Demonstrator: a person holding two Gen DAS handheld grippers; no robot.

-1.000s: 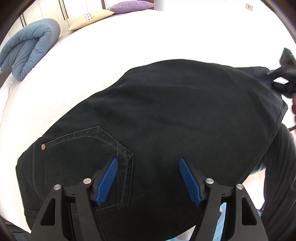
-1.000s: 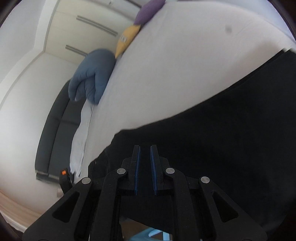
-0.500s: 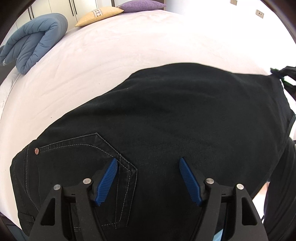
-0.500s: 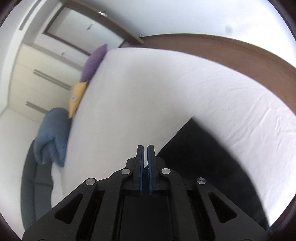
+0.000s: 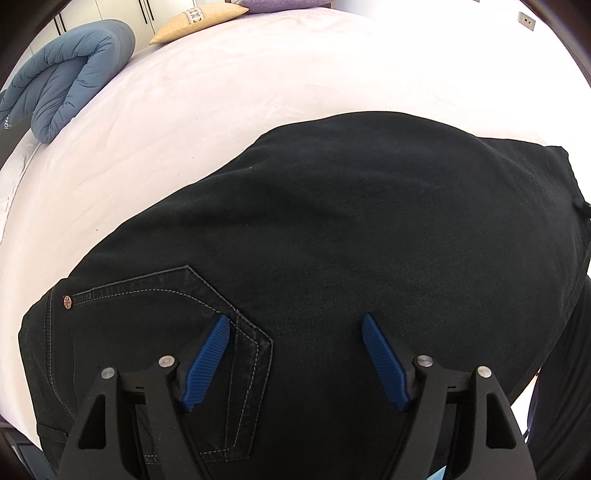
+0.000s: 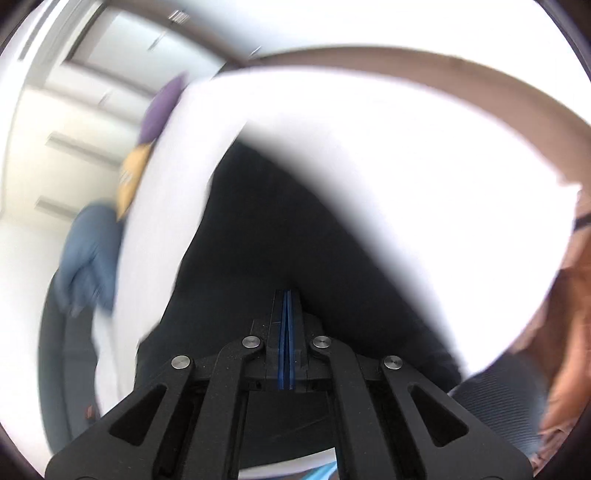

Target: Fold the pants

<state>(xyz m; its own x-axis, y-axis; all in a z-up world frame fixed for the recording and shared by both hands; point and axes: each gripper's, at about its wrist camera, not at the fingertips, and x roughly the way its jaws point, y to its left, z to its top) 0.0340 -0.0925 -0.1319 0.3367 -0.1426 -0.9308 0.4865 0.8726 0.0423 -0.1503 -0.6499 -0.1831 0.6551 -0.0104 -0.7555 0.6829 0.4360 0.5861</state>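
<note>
On the white bed, we keep our left gripper spread wide over the black pants; our right gripper, pinched together, has swung, its view now blurred.

The pants are black, their pocket outlined in pale stitching with a copper rivet at nine o'clock; the bed white; the duvet blue; pillows tan and purple; both tongs black with ribbed blue pads.
</note>
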